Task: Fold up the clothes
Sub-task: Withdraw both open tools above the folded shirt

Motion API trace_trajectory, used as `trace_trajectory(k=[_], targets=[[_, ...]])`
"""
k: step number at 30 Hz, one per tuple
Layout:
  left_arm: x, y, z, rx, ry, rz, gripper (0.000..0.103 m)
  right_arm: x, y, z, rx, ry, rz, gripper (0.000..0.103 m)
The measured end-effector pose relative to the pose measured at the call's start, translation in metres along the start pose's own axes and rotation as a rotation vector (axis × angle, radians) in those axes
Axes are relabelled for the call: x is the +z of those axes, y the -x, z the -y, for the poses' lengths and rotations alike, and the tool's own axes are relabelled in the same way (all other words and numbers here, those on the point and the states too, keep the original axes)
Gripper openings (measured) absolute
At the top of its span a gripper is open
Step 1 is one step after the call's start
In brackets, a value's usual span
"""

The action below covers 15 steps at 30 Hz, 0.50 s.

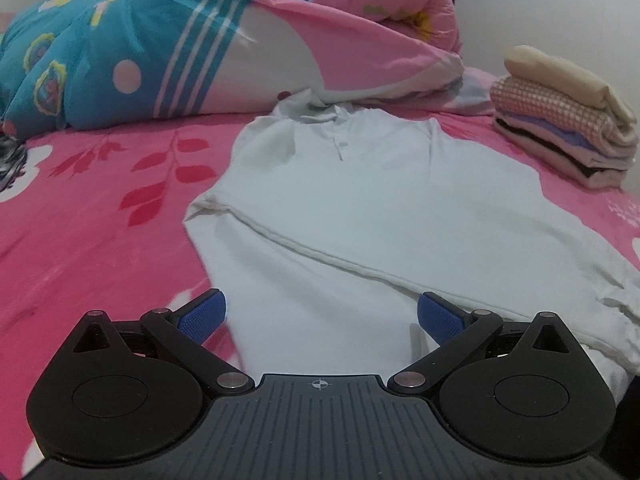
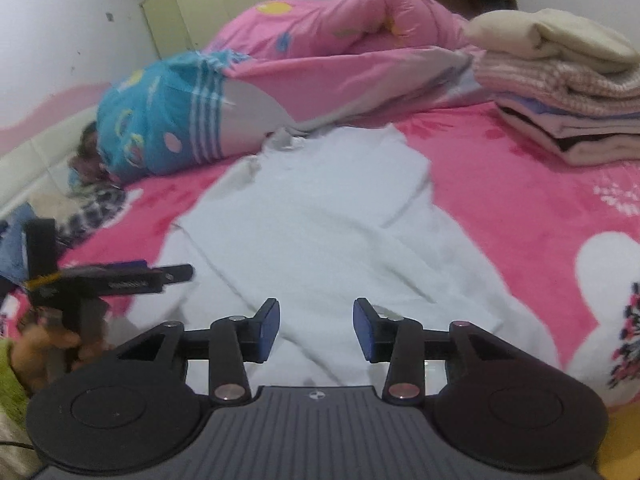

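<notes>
A white collared shirt [image 1: 360, 200] lies spread on the pink bed sheet [image 1: 80, 220], its collar towards the rolled duvet and one side folded in along a long crease. My left gripper [image 1: 322, 314] hovers over the shirt's near part, its blue pads wide apart and nothing between them. In the right wrist view the shirt [image 2: 320, 220] lies wrinkled in front of my right gripper [image 2: 316, 322], which stands open just above the cloth without gripping it. The left gripper [image 2: 180, 273] shows side-on at the shirt's left edge, held by a hand [image 2: 48, 344].
A stack of folded clothes [image 1: 560, 128] sits on the bed at the right, by the wall [image 2: 560, 92]. A rolled pink and blue duvet [image 1: 200, 48] lies across the far side. More loose garments [image 2: 92, 200] lie at the left.
</notes>
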<state>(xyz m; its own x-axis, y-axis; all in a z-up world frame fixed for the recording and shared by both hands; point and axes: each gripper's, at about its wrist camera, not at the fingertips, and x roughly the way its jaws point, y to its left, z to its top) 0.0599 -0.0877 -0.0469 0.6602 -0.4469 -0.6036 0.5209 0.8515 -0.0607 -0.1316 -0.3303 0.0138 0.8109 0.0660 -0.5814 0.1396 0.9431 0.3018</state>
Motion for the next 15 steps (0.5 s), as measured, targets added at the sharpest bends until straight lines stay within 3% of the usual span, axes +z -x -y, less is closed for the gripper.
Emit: trace_trajectory(k=[2, 9, 12, 15], targets=[[0.002, 0.004, -0.005, 0.006, 0.014, 0.001, 0.103, 0.003, -0.003, -0.006, 0.002, -0.009, -0.013, 0.059], [0.006, 0.011, -0.026, -0.003, 0.110, 0.000, 0.103, 0.013, -0.010, -0.020, -0.035, -0.016, -0.024, 0.074], [0.008, 0.011, -0.032, 0.026, 0.129, -0.005, 0.103, 0.017, -0.012, -0.023, -0.050, -0.018, -0.028, 0.077], [0.008, 0.011, -0.038, 0.050, 0.144, -0.002, 0.103, 0.019, -0.014, -0.025, -0.052, -0.022, -0.030, 0.090]])
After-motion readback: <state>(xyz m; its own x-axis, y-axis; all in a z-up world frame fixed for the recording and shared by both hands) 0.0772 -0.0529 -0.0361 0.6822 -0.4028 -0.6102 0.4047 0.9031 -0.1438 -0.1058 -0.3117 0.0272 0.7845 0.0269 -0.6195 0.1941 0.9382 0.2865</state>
